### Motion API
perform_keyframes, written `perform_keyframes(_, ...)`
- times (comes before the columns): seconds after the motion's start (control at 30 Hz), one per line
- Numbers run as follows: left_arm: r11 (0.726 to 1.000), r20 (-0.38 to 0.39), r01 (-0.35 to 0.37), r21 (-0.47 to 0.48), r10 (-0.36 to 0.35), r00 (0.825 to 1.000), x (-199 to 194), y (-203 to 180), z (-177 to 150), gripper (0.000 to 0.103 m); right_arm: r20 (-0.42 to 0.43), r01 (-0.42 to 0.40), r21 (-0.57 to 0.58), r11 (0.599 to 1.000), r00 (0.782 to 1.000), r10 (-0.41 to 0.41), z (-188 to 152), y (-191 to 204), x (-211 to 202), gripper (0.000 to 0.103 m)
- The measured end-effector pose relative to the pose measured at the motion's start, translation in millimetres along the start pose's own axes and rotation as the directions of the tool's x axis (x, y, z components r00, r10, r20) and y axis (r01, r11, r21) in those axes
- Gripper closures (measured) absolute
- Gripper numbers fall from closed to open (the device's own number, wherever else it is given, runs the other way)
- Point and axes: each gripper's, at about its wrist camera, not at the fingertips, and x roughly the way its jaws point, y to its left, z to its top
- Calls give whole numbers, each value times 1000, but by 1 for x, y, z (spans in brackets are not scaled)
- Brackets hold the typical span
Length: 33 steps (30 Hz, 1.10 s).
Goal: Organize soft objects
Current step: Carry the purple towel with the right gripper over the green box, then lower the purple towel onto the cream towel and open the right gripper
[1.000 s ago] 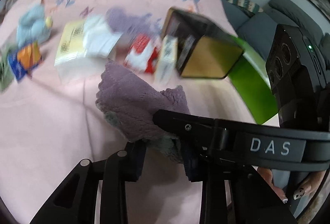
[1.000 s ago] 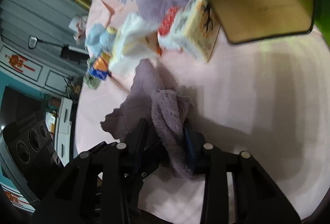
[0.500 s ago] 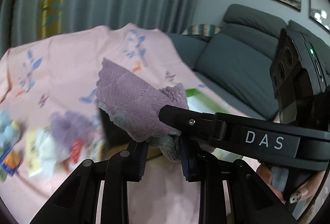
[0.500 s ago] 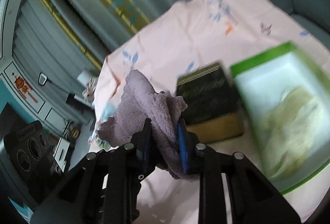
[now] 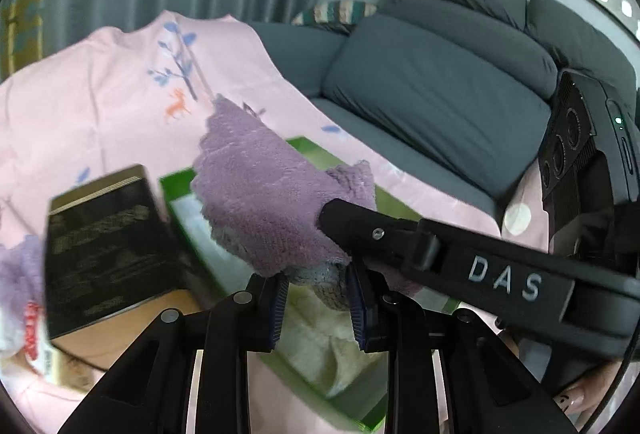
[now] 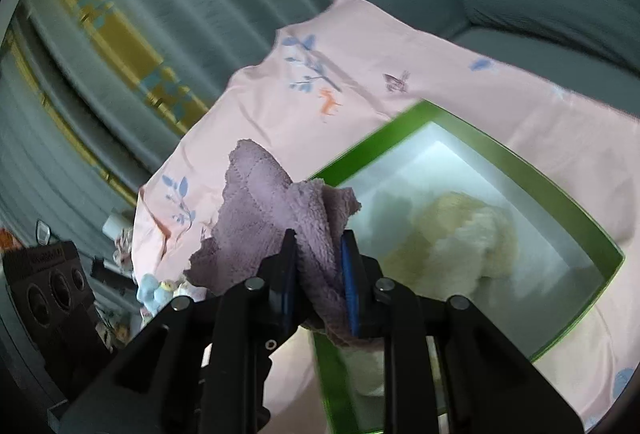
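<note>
The left gripper [image 5: 318, 308] is held low in its own view, its two black fingers with blue pads pinched on the grey lower fold of a fluffy purple cloth [image 5: 260, 202], which rises up and forward from between the pads. The right gripper [image 6: 318, 286] is seen pressed together on the same purple cloth [image 6: 276, 226]; the fabric is squeezed between its pads and bunches up and to the left of them. In the left view the right gripper's black body, marked DAS, crosses in from the right, with its tip at the cloth.

Ahead of and below both grippers a green-rimmed rectangular box [image 6: 500, 158] with a white inside is lying on a pink printed sheet [image 6: 360, 46]; a cream fluffy item [image 6: 460, 242] is resting inside it. The cloth is held above the box's near left part. To the left of the left gripper, a black box with gold edges [image 5: 108, 234] stands just beside the green rim. Bare white floor is left in the far part of the green box. A grey sofa [image 5: 440, 94] lies beyond the sheet.
</note>
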Motion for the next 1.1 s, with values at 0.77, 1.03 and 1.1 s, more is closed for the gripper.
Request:
perform_keyframes(0.77,999,0,-7,-53,7,1000,-10,8,-8,32,31,200,12,980,979,-200,-1,-9,-10,30)
perform_keyframes(1.03,992,21,-84,-92,86,996,-58,35,-17,19,83,218,-65,974,974,-213,-8,20,-24,14)
perform_keyframes(1.1,983,22,-125,-138,129,991,-75,50,-22,19,100,207,-81,975,975,-199,-11,29,-29,10)
